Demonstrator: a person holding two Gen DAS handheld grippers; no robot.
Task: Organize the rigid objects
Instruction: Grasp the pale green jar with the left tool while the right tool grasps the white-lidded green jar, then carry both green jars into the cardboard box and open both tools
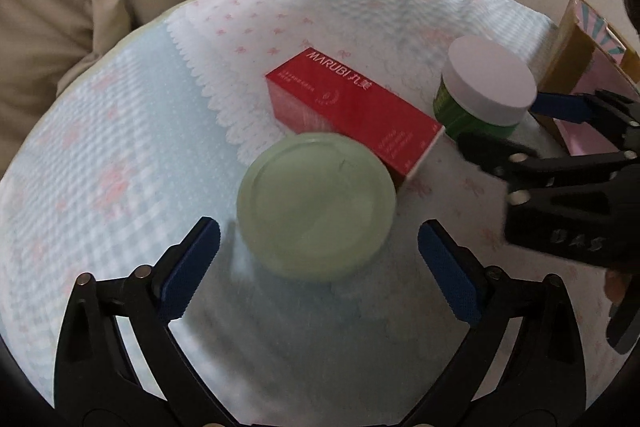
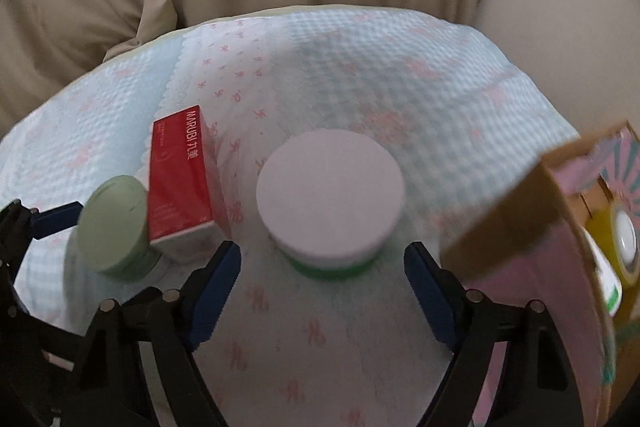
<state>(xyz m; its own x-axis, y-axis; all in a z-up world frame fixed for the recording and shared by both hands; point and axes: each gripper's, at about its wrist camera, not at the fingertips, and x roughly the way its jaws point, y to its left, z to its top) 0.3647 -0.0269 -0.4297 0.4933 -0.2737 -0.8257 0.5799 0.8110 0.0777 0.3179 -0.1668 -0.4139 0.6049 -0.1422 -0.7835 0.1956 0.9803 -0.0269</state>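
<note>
The left gripper (image 1: 319, 267), fingers apart, faced the pale green jar (image 1: 316, 205) lying directly ahead. The right gripper (image 2: 322, 287), fingers apart and gripping nothing, faced the white-lidded green jar (image 2: 330, 199) likewise

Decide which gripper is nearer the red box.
Left. The left gripper straddles the pale green jar touching the red box; the right gripper flanks the white-lidded jar beside it.
</note>
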